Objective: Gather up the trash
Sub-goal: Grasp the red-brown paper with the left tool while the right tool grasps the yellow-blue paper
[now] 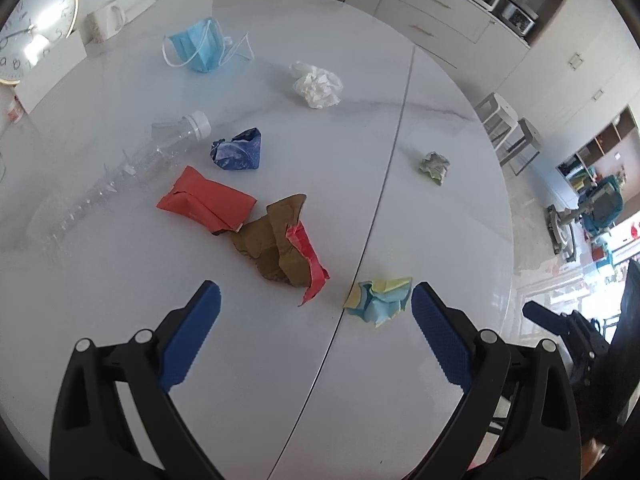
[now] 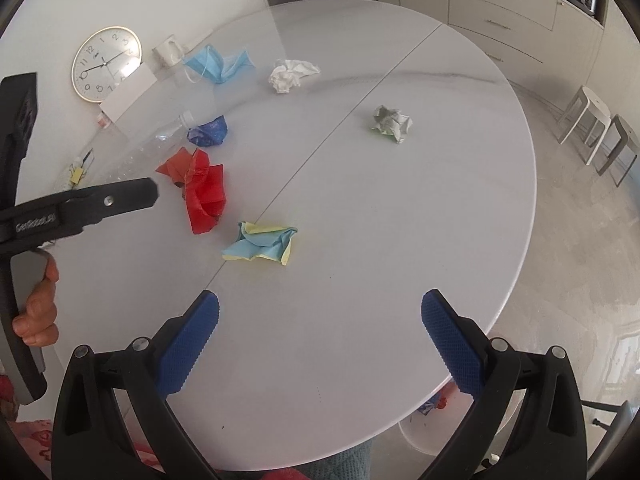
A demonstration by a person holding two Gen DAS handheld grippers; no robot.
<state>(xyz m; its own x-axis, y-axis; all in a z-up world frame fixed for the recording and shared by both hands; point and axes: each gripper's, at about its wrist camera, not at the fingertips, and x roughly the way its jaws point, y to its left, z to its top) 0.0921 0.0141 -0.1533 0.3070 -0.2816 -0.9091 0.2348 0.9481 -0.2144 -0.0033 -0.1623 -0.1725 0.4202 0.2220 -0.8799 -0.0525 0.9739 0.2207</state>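
Both grippers – left gripper (image 1: 316, 304) and right gripper (image 2: 320, 312) – hang spread wide and empty over the white table (image 2: 400, 240), trash scattered everywhere, and I bet that clear bottle (image 1: 120, 176) rolls off if nudged – it's round and light.

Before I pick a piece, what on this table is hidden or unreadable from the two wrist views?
- Clear bottle: base washed out by glare, left wrist view; mostly behind the left claw in the right wrist view.
- Bin under the table edge: only a sliver shows, right wrist view.
- Small jar by the clock: label too small.
- Right claw: open, nothing held.
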